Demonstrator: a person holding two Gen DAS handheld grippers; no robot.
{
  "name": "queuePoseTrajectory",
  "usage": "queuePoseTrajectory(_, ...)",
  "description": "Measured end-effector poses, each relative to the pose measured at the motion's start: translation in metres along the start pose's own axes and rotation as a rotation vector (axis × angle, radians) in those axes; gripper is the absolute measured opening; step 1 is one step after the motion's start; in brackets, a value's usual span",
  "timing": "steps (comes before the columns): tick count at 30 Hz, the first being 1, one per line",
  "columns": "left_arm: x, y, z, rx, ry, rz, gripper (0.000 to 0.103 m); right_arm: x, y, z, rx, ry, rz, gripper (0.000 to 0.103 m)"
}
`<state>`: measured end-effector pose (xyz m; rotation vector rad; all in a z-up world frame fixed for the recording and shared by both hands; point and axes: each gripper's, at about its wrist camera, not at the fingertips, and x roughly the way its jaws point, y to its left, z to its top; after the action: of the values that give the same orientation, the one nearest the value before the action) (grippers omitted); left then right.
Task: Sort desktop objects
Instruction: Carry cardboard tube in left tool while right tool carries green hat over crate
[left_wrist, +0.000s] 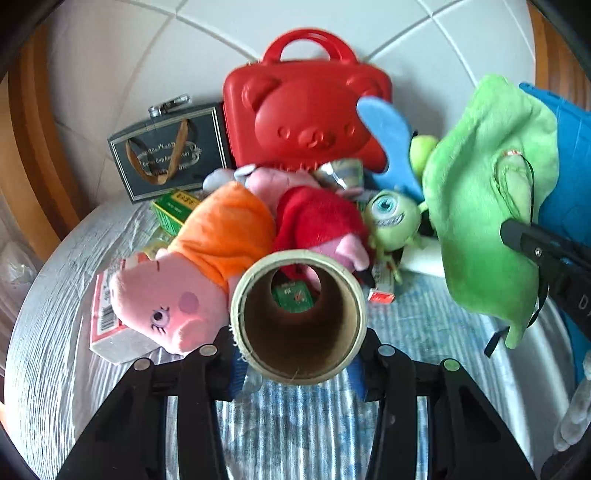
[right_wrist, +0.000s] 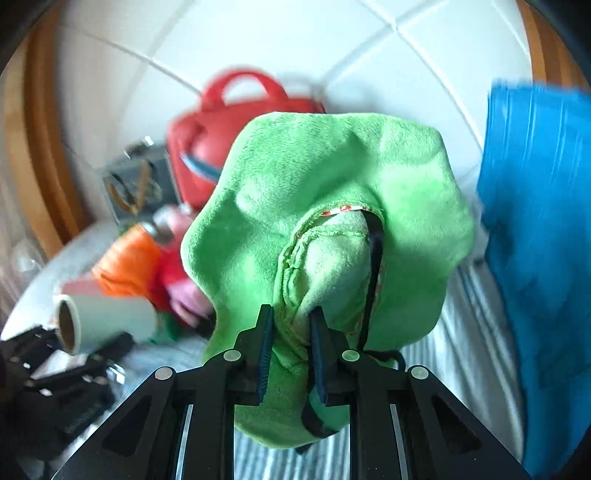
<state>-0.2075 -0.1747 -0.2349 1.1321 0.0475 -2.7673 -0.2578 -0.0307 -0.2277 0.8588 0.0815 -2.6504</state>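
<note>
In the left wrist view, the left gripper (left_wrist: 299, 354) has its two fingers pressed on the sides of a cream-coloured roll with a brown cardboard core (left_wrist: 299, 317). The roll is lifted above the blue-and-white striped cloth (left_wrist: 295, 424), and its open end faces the camera, probably because it is gripped across its body. Behind it the objects to sort lie in a heap: two pink pig plush toys, one in an orange dress (left_wrist: 192, 280) and one in a red dress (left_wrist: 317, 221); one small green one-eyed plush toy (left_wrist: 391, 218); one red plastic case with a bear face and a handle (left_wrist: 306, 110); one dark framed plaque (left_wrist: 170, 155); one small green box (left_wrist: 173, 210); and one red-and-white carton (left_wrist: 107, 317) under the first pig. At the right hangs one soft green plush fabric piece (left_wrist: 491, 192), held up by the right gripper (left_wrist: 532, 251).

In the right wrist view, the right gripper (right_wrist: 291, 339) is clamped together on a fold of the green fabric (right_wrist: 332, 177), so the fabric hangs free over the table and covers much of the heap. One black cord (right_wrist: 373, 266) runs down it. I judge both objects are being carried away for sorting. A blue plastic container (right_wrist: 539, 221) stands at the right, perhaps the place for them.
</note>
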Motion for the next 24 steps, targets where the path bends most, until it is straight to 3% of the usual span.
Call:
queuePoseTrajectory(5, -0.032, -0.001, 0.011, -0.016, -0.088, -0.005, 0.043, -0.046, 0.01, 0.014, -0.024, -0.096, 0.005, 0.019)
queuePoseTrajectory(12, -0.109, -0.008, 0.039, -0.006, -0.279, -0.016, 0.043, -0.109, 0.005, 0.033, -0.017, -0.222, -0.026, 0.019)
queuePoseTrajectory(17, -0.158, -0.03, 0.056, 0.007, -0.399, -0.053, 0.043, -0.168, -0.006, 0.051, -0.01, -0.339, -0.091, 0.019)
queuePoseTrajectory(24, -0.218, -0.084, 0.073, 0.049, -0.524, -0.153, 0.043, -0.242, -0.036, 0.061, 0.034, -0.429, -0.191, 0.019)
